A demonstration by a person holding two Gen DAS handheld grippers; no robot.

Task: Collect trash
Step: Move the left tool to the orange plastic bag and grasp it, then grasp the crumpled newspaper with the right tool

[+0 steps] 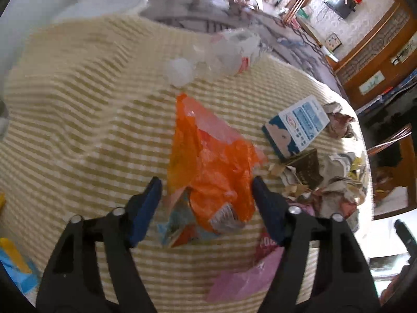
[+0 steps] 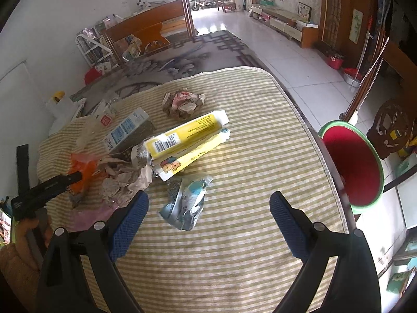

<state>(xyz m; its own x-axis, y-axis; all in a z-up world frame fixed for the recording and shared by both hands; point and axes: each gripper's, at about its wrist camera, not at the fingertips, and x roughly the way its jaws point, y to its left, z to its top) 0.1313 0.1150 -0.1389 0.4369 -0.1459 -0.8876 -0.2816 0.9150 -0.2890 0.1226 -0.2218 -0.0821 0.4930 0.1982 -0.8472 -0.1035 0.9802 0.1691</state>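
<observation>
Trash lies on a table with a yellow striped cloth [image 1: 78,120]. My left gripper [image 1: 206,185] is open, its jaws on either side of an orange plastic bag [image 1: 208,151]. Beyond it lie a clear plastic bottle [image 1: 224,52], a blue and white carton [image 1: 297,125] and crumpled paper [image 1: 338,172]. My right gripper [image 2: 208,203] is open and empty just above a crumpled silver wrapper [image 2: 186,206]. Further off lie a torn yellow box [image 2: 187,138], a paper ball [image 2: 182,103] and the blue carton [image 2: 125,130]. The left gripper [image 2: 75,176] shows at the orange bag [image 2: 83,167].
A red bin with a green rim [image 2: 351,167] stands on the floor by the table's right edge. A pink wrapper [image 1: 247,279] lies near my left gripper. Chairs [image 2: 148,31], a rug [image 2: 182,57] and a TV cabinet [image 2: 286,26] lie beyond the table.
</observation>
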